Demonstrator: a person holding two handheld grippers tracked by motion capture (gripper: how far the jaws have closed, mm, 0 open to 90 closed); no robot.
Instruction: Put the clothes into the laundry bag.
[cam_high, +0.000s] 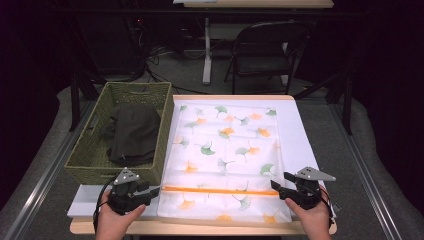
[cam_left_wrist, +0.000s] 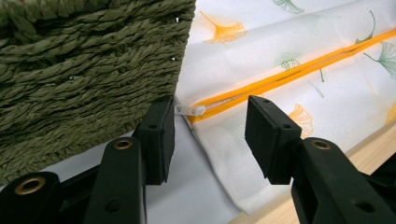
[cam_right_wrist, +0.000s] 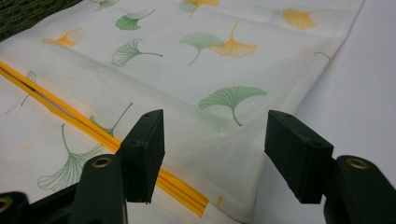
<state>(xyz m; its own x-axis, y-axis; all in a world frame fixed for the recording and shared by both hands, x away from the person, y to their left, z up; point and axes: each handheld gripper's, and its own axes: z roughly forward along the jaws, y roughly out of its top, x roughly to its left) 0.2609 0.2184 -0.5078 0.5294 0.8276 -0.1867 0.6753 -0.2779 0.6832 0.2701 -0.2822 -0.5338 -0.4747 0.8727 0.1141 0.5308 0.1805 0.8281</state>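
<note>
1. I see the tabletop (cam_high: 300, 130) with a white leafy bag (cam_high: 225, 150) lying flat on it.
2. A green basket (cam_high: 90, 155) sits just left, touching the bag.
3. My left tongs (cam_left_wrist: 210, 135) are spread around the zipper pull (cam_left_wrist: 190, 110).
4. My right tongs (cam_right_wrist: 212, 154) are spread over the bag's other end, pinching nothing.

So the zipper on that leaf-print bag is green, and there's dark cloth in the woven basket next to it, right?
Not quite: the zipper on the leaf-print bag is orange, as the high view and both gripper views show. The dark cloth does lie in the woven basket beside it.
</note>
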